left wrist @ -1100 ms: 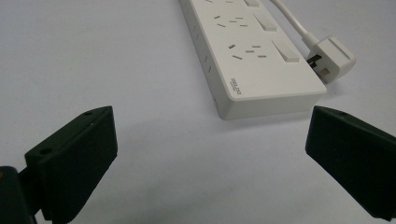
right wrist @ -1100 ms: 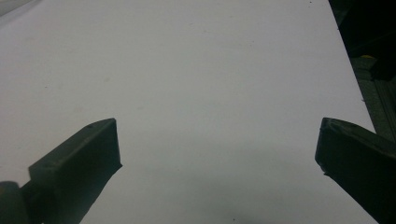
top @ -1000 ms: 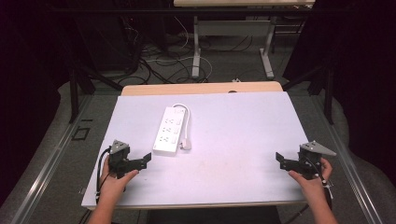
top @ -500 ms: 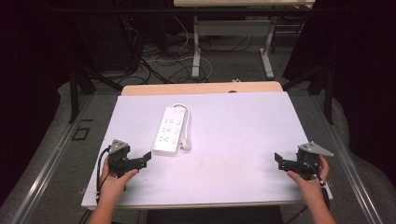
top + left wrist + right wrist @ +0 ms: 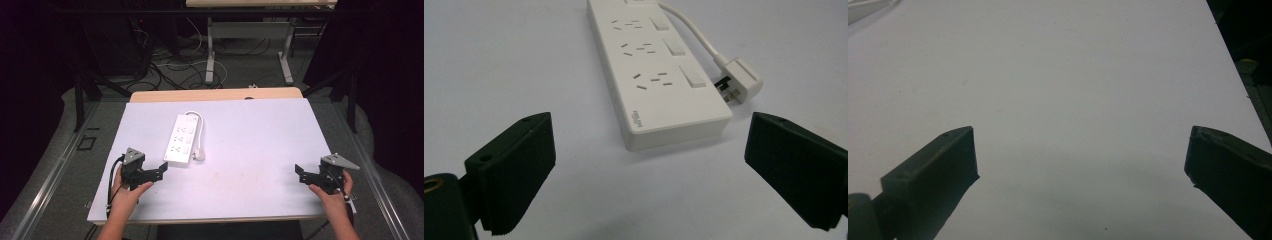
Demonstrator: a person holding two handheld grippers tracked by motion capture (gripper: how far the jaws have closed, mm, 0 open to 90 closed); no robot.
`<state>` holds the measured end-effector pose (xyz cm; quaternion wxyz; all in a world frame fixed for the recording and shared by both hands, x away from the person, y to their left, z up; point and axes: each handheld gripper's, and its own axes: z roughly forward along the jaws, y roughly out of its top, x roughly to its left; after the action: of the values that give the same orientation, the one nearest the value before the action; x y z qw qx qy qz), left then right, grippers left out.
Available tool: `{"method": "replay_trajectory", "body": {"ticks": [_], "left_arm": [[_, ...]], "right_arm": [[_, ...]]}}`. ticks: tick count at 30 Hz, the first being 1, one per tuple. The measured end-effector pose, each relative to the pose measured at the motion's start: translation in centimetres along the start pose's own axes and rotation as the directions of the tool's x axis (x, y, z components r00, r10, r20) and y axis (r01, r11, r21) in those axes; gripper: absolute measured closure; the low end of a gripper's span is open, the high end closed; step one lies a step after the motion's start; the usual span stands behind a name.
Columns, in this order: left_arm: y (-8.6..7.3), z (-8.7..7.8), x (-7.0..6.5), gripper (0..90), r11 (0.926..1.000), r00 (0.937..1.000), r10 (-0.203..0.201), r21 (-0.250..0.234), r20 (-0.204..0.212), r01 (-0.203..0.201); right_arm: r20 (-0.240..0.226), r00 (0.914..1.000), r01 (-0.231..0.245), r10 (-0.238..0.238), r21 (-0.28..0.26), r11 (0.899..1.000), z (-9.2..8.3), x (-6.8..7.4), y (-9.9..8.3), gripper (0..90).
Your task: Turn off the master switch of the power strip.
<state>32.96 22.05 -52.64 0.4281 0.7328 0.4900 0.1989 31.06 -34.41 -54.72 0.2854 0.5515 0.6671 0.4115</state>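
Directly ahead of the open left tool (image 5: 161,169), the white rectangular plastic power strip (image 5: 183,140) lies on the counter (image 5: 260,145), long axis pointing away; the open right tool (image 5: 300,172) sits well apart.

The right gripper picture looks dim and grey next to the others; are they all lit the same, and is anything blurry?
High view: table bright, surroundings nearly black. Left gripper view: power strip sharp and evenly lit, near jaws slightly soft. Right gripper view: greyer, darkening toward the bottom, jaws blurred.
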Motion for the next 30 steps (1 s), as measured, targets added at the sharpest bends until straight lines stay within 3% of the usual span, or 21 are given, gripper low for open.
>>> {"method": "replay_trajectory", "body": {"ticks": [1,2,5,8,10,11,13,21,23,25,26,30], "left_arm": [[0.1,-0.1,-0.3,6.1,1.0,1.0,0.005,0.002,0.003,-0.005],[0.2,-0.2,-0.5,6.1,1.0,1.0,0.005,0.001,0.007,-0.005],[0.5,-0.3,-1.0,6.1,0.9999,0.9997,0.014,-0.003,0.017,-0.014],[0.8,-0.2,-1.3,6.8,1.0,0.9997,0.008,-0.006,0.023,-0.007],[1.1,-0.2,-1.5,9.8,0.9995,0.9991,0.033,-0.002,0.026,-0.033],[1.1,-0.2,-1.5,10.8,0.9995,0.9991,0.033,-0.002,0.026,-0.033],[1.6,-0.2,-1.7,11.6,0.9993,0.9989,0.036,-0.005,0.03,-0.036],[2.5,-0.1,-2.0,16.4,0.9997,0.9988,0.024,-0.009,0.042,-0.024],[2.8,0.0,-2.2,17.1,1.0,0.9986,0.004,-0.006,0.052,-0.004],[3.1,0.0,-2.3,17.6,0.9998,0.9984,0.021,-0.001,0.052,-0.021],[3.3,0.1,-2.4,18.1,0.9995,0.9983,0.031,-0.001,0.049,-0.031],[4.1,0.2,-2.6,19.5,0.999,0.9979,0.044,0.003,0.048,-0.044]], "right_arm": [[0.013,0.9999,-0.007,0.007,-0.02,1.0,0.1,0.1,0.0,0.2],[-0.002,0.9997,-0.023,0.023,0.0,1.0,-0.1,0.1,0.0,0.3],[0.002,1.0,-0.001,0.001,-0.021,1.0,-0.1,0.1,0.0,0.3],[-0.008,0.9999,0.009,-0.009,-0.014,1.0,-0.1,0.2,-0.1,0.0],[0.003,0.9999,0.013,-0.013,0.017,1.0,-0.3,0.3,0.0,0.0],[0.002,1.0,-0.001,0.001,-0.002,1.0,0.0,0.4,-0.1,0.0],[0.001,1.0,-0.003,0.003,0.013,1.0,-0.1,0.5,-0.2,0.0],[0.0,1.0,0.006,-0.006,0.016,1.0,-0.3,0.8,-0.3,0.0],[-0.005,1.0,0.005,-0.004,0.014,1.0,-0.3,0.8,-0.3,0.0],[-0.003,1.0,0.009,-0.009,0.013,1.0,-0.3,0.8,-0.4,0.0],[-0.001,1.0,0.003,-0.003,-0.017,1.0,-0.1,0.8,-0.5,0.0],[-0.008,0.9999,0.008,-0.008,0.001,1.0,-0.2,0.8,-0.5,0.0]]}}
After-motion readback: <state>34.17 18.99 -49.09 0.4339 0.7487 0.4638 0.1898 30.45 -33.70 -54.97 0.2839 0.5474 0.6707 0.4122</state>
